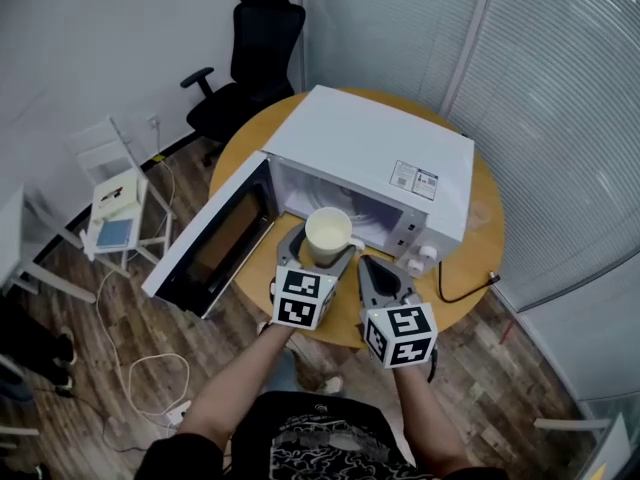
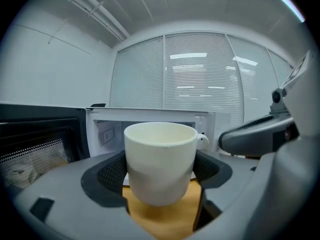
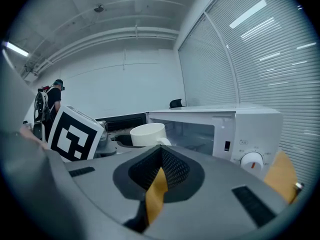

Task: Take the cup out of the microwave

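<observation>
Now the left gripper [image 1: 318, 253], clasping the cup [image 1: 328, 235] just outside the open microwave [image 1: 370, 153] and seemingly clear of the table [image 1: 470, 258], should carry it upright and set it down gently; the right gripper [image 3: 161, 156] is clenched, empty.

A round wooden table [image 1: 478, 230] stood on the plank floor [image 1: 150, 328]. On it sat a white microwave [image 1: 380, 158], door swung open; a black cable [image 1: 470, 291] lay near the table's right edge.

Left gripper [image 1: 318, 258]: jaws are spread wide and pressed against both sides of the cup [image 1: 328, 234]. Right gripper [image 1: 372, 274]: jaws are closed together with nothing gripped, and it is held just beside the left.
</observation>
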`<state>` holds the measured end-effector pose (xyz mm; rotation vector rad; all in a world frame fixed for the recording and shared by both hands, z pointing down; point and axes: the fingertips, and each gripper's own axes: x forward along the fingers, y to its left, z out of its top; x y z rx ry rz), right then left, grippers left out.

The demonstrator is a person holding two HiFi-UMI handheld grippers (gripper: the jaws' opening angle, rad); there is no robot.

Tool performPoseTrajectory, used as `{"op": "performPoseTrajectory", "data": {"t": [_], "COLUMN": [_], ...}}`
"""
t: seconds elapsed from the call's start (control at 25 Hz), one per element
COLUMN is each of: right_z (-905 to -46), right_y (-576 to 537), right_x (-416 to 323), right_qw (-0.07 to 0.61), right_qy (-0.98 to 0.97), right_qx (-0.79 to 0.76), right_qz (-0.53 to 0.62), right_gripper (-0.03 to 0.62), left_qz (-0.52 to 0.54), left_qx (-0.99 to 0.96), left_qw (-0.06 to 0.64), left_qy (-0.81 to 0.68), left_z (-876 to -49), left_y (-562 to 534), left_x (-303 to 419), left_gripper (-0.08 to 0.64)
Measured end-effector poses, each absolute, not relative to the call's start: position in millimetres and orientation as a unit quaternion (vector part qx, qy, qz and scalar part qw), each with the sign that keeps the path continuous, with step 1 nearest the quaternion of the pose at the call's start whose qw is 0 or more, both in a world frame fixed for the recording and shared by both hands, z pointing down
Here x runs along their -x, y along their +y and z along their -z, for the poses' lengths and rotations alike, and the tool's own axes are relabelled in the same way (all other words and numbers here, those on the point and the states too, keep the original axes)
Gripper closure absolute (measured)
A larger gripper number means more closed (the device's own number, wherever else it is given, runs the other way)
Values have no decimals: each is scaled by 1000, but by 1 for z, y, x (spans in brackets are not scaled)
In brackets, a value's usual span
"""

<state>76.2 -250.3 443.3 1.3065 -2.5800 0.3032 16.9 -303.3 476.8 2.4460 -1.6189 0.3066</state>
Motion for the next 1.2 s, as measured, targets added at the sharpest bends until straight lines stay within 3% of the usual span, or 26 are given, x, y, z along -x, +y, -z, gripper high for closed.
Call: {"op": "performPoseTrajectory", "data": {"t": [1.2], "right_z": [-396], "right_y": [-158], "right_x": [-28], "right_qw": [88], "right_qy": [-830], "right_qx": [-545], "right_qz": [-77], "right_gripper": [577], "left_qz": [-95], "left_qx": [-860], "left_qw": [96], "left_qy": [-492], "left_z": [-435], "left_y": [-201], "left_x": [46], "left_gripper": [144]}}
